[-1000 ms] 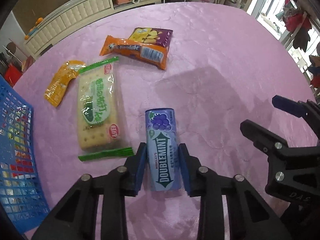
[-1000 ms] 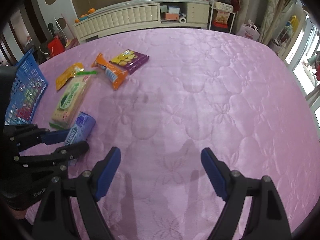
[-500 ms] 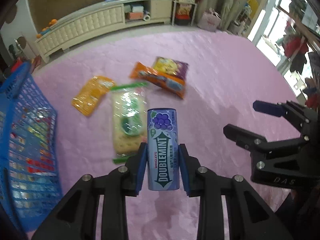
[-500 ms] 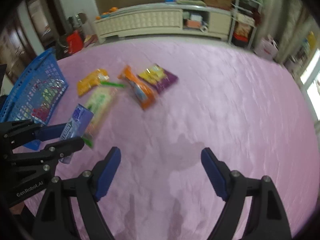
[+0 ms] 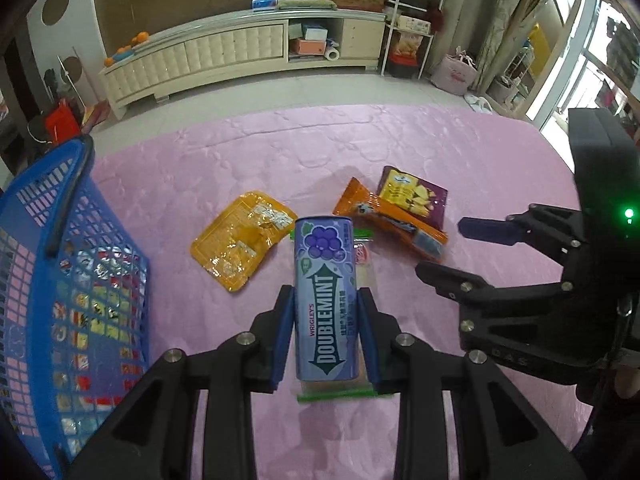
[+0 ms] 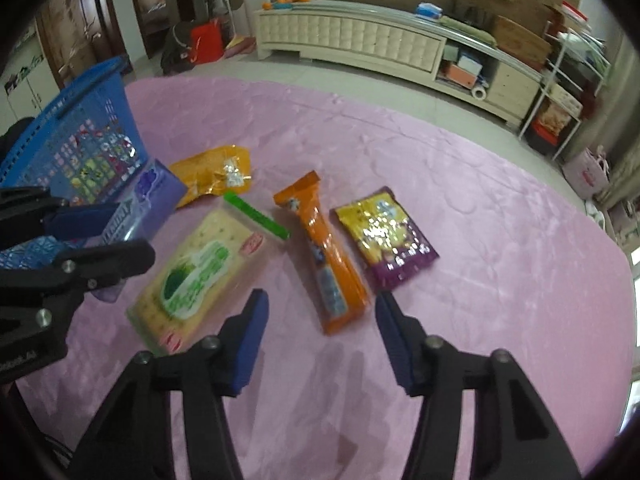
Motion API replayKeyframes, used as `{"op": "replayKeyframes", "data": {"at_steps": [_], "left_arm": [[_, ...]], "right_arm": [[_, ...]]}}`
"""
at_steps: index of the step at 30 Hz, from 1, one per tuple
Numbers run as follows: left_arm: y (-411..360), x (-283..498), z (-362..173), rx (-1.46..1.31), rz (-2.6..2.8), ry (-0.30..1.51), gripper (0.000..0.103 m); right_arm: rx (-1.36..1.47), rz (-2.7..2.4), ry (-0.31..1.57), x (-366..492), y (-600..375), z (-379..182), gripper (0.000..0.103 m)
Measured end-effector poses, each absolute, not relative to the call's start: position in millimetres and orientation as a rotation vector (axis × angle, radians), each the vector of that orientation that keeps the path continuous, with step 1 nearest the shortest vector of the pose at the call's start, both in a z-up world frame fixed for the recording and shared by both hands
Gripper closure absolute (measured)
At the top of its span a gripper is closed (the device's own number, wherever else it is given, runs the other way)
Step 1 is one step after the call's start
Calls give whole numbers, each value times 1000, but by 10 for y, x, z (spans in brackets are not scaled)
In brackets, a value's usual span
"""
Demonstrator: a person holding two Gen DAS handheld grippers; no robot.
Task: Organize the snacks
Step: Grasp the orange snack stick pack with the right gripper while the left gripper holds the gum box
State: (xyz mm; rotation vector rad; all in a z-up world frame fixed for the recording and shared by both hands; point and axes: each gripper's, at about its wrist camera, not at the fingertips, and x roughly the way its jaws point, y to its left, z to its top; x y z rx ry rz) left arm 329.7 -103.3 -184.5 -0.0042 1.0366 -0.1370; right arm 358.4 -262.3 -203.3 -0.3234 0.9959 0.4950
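Observation:
My left gripper point(image 5: 325, 294) is shut on a purple Doublemint gum box point(image 5: 326, 320), held upright above the pink cloth point(image 5: 360, 144). In the right wrist view that box point(image 6: 156, 196) sits between the left gripper's fingers point(image 6: 92, 220), beside the blue basket point(image 6: 92, 120). My right gripper point(image 6: 320, 300) hovers over the near end of an orange bar packet point(image 6: 328, 256); its jaws are closing and the pads touch nothing. A green-trimmed cracker pack point(image 6: 200, 276) lies left of it and a purple-and-yellow pouch point(image 6: 384, 236) right of it. A yellow-orange pouch point(image 6: 212, 174) lies farther back.
The blue basket point(image 5: 80, 216) stands at the cloth's left edge with several wrapped snacks inside. The right gripper point(image 5: 439, 247) reaches in from the right in the left wrist view. Beyond the table's far edge stands a long cream cabinet point(image 5: 240, 48).
The left gripper has lifted the gum box off the cloth and carried it over the cracker pack, nearer the basket. The right gripper has swung left over the snacks and its jaws have narrowed.

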Motion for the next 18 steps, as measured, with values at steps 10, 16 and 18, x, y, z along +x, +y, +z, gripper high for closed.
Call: {"op": "replayKeyframes", "data": {"at_steps": [10,16,18], "left_arm": [[-1024,3403,-2070,-5,-128,1078,74],[-995,3413,-2075,-20,-126,1087,74],[-993,3419,-2063,-43,-137,1095,74]], "right_arm": [[-457,513,1007,3740,-2417,-2256,57],[-435,517,1025,3805,-2454,-2284,76],[-437,511,1029,3789,-2457,-2275,76]]}}
